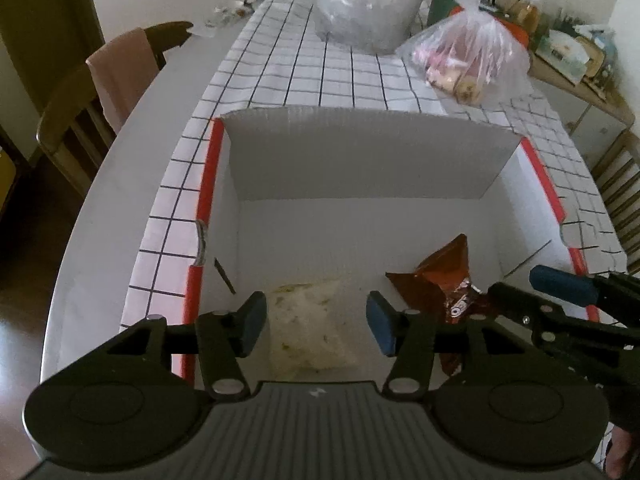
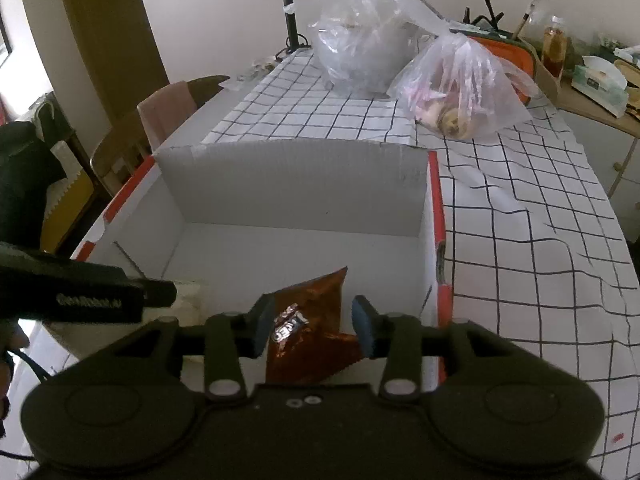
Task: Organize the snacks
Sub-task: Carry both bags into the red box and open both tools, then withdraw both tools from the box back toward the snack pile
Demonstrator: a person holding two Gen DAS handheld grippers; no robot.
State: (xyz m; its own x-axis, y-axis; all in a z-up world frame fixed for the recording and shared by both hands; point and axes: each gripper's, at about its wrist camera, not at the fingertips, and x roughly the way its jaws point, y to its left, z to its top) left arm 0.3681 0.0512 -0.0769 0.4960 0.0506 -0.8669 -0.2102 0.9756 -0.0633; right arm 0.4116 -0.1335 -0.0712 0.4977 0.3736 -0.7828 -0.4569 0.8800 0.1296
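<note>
A shiny brown snack packet (image 2: pixel 308 332), crumpled, lies flat on the floor of the open white box (image 2: pixel 288 184), toward its right side. Left of it lies a pale, clear-looking packet (image 1: pixel 308 324), contents perhaps crumbs.

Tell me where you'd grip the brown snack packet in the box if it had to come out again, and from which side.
Grip the brown snack packet by its raised, pinched far corner, coming from above. It lies on the floor of the box, so its flat body gives the pads little to close on, and the walls block a level approach. The right gripper stands over it with jaws apart.
</note>
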